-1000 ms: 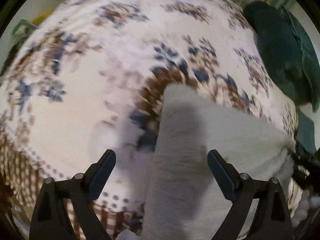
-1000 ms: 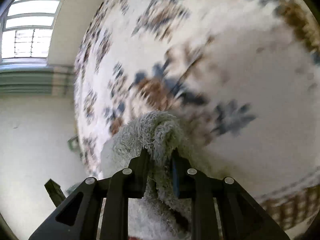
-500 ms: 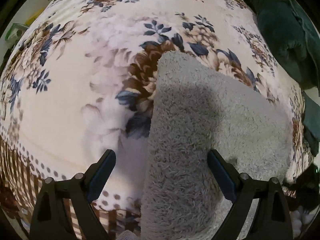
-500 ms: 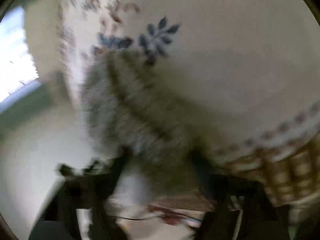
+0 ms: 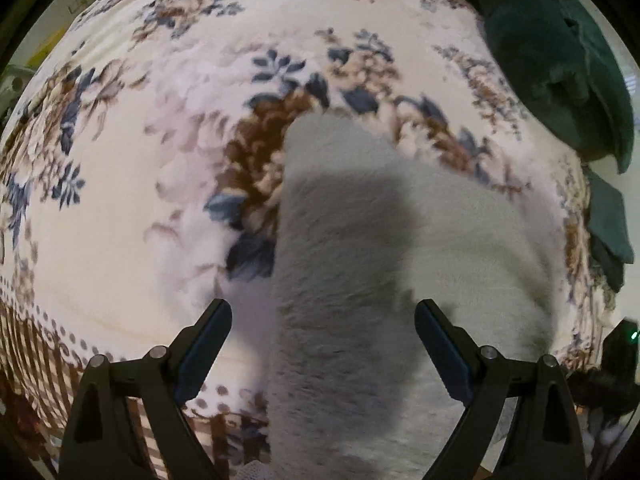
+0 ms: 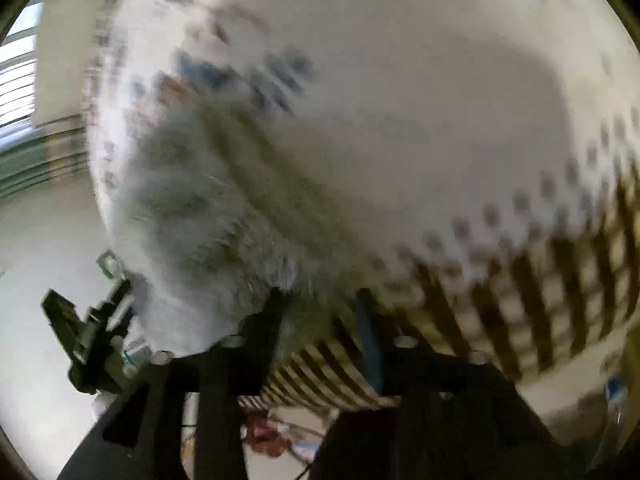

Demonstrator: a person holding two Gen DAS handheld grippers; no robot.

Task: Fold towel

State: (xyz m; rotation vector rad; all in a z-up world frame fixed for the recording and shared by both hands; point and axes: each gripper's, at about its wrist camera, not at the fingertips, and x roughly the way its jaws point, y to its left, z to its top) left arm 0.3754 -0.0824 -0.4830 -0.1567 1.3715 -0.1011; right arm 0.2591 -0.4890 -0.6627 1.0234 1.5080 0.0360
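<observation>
A grey-white towel (image 5: pixel 384 280) lies on a floral blanket (image 5: pixel 132 208) that covers the whole work surface, cream with blue and brown flower clusters and a brown checked border. The towel is the landmark here. It sits by the blanket's near edge, with its far corner reaching onto a brown flower motif and its near part running out of the bottom of the left wrist view. A dark shadow falls across the towel's middle.

Beyond the towel, at the blanket's far right edge, a heap of dark green cloth (image 5: pixel 556 64) lies well apart from it. More green fabric (image 5: pixel 608 228) shows to the right of the towel, past the blanket's edge. No container is visible in either view.

The left gripper (image 5: pixel 323 320) hovers over the near part of the towel with its jaws spread wide, one finger over bare blanket to the towel's left and the other over the towel itself; it grips nothing.

The right wrist view is heavily blurred. The right gripper (image 6: pixel 320 312) sits at the towel's (image 6: pixel 208 216) near corner, by the blanket's (image 6: pixel 440 80) checked border, with its fingers parted and nothing clamped between them.
</observation>
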